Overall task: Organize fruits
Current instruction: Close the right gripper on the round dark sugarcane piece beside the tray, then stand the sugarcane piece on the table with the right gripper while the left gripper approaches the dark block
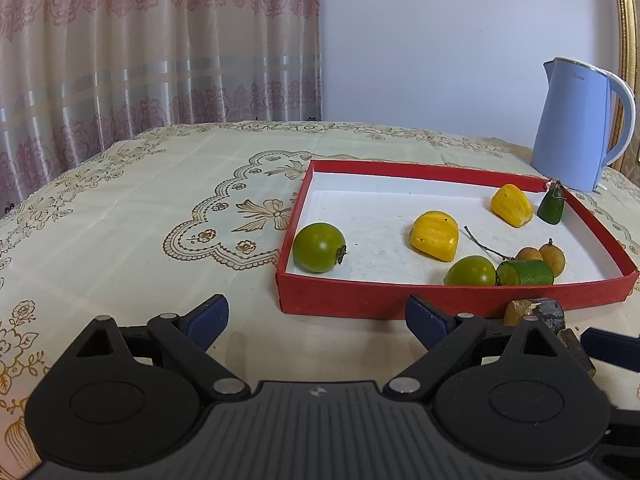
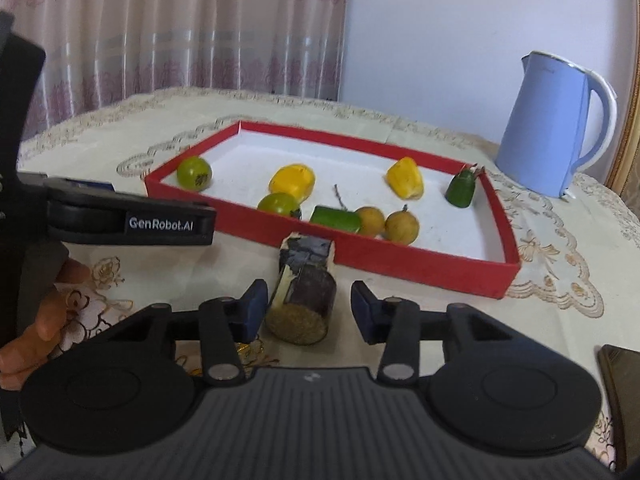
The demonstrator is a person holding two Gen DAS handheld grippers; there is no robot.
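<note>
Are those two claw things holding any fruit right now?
No. The left hand-held gripper is open and empty; the right hand-held gripper is open around a dark piece, not gripping it.

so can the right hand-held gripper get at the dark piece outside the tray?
Probably yes: the right hand-held gripper is open, the dark piece lies between its fingers on the cloth, nothing between them.

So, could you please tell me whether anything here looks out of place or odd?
Yes: one dark, peeling sugarcane piece lies on the tablecloth outside the red tray, between the open right tool fingers, while the other fruits sit inside the tray.
</note>
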